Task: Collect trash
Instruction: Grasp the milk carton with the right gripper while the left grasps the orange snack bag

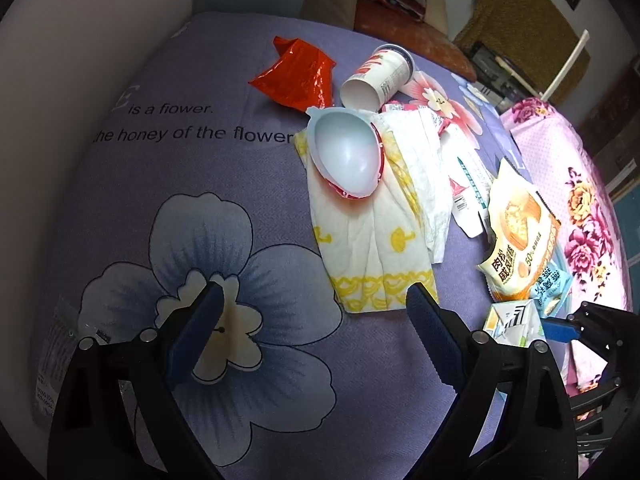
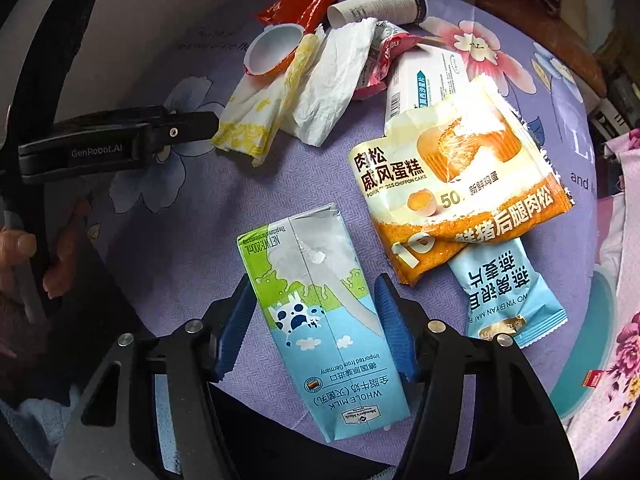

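While my right claw [image 2: 315, 280] points steeply down at the bed [image 1: 200, 184], its two blue pads sit against the long sides of a milk carton [image 2: 320, 320], pinching it across its width. The carton lies flat on the purple flowered sheet, printed face up, with its crumpled green top pointing away from me. Just beyond it, on the right, an orange and cream cake wrapper [image 2: 460, 184] lies torn open, and its lower edge overlaps a light blue snack packet [image 2: 508, 292]. Neither one touches the carton.

My left claw [image 1: 314, 290] is spread wide with nothing between its pads. It hangs over the big blue flower printed on the sheet. Its right pad is just beside the near edge of a white napkin with a yellow border [image 1: 376, 248], though I cannot tell whether they touch. From the right wrist camera I see that claw side on, with my left hand [image 2: 18, 256] on its handle at the picture's edge.

On top of the napkin rests an empty plastic cup [image 1: 348, 156], tipped on its side, white inside with a red rim. Behind it a paper cup [image 1: 380, 76] lies on its side with the open mouth towards me, and a crumpled red wrapper [image 1: 300, 76] sits to the left of that. A white box [image 2: 432, 76] lies flattened between the napkins and the cake wrapper, partly under the wrapper. To the right of the heap is a pink flowered quilt [image 1: 580, 200].
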The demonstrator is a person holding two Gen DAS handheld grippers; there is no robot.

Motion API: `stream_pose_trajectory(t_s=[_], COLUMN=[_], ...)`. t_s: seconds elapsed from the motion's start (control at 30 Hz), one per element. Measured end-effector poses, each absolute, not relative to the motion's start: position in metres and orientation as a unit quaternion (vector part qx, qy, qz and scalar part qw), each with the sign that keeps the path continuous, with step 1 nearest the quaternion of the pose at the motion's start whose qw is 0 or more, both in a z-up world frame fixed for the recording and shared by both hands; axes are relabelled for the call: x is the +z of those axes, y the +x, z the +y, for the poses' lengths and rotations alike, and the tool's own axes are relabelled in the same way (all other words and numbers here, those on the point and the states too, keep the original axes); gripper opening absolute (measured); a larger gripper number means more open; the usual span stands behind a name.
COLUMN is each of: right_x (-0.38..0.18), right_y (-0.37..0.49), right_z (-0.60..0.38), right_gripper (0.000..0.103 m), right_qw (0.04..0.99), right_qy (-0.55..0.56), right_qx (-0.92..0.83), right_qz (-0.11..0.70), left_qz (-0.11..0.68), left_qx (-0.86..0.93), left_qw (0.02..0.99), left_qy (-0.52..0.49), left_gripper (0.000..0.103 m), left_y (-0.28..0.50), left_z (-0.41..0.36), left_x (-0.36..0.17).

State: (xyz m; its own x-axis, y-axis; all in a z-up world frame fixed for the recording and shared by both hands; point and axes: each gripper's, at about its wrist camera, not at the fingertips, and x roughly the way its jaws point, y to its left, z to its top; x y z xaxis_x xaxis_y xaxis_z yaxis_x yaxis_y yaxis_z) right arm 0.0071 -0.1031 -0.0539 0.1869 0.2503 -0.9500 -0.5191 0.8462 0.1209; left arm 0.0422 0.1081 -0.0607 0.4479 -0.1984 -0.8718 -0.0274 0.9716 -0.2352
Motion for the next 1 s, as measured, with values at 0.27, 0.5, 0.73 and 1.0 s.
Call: stream_pose_trajectory(t_s=[0.27, 0.5, 0.73, 1.0], right_x=[-0.021, 0.006, 0.034, 0.042], right_y=[0.03, 0.044, 0.049, 0.051], right_z=[-0.13, -0.18, -0.225, -0.266], right_gripper=[0.055, 0.052, 0.052, 0.052], right_qw=[0.799, 0.835, 0.864, 0.877], right_qy=[-0.049, 0.034, 0.078, 0.107], right_qx=[0.233, 0.196, 0.159, 0.133], right_qz=[0.552, 0.513, 0.471, 0.45], left_qz=[0.518, 0.513, 0.512, 0.516], left_qx=[-0.036, -0.073, -0.132, -0.17], left_qw=[0.849, 0.851, 0.848, 0.839], left_qy=[-0.101, -0.083, -0.034, 0.042], left_gripper=[0.093, 0.093, 0.093, 0.093], left_y=[0.061, 0.065, 0.072, 0.082], left_z=[0.106, 0.071, 0.008, -0.06], left_x=[-0.056, -0.046, -0.04, -0.056])
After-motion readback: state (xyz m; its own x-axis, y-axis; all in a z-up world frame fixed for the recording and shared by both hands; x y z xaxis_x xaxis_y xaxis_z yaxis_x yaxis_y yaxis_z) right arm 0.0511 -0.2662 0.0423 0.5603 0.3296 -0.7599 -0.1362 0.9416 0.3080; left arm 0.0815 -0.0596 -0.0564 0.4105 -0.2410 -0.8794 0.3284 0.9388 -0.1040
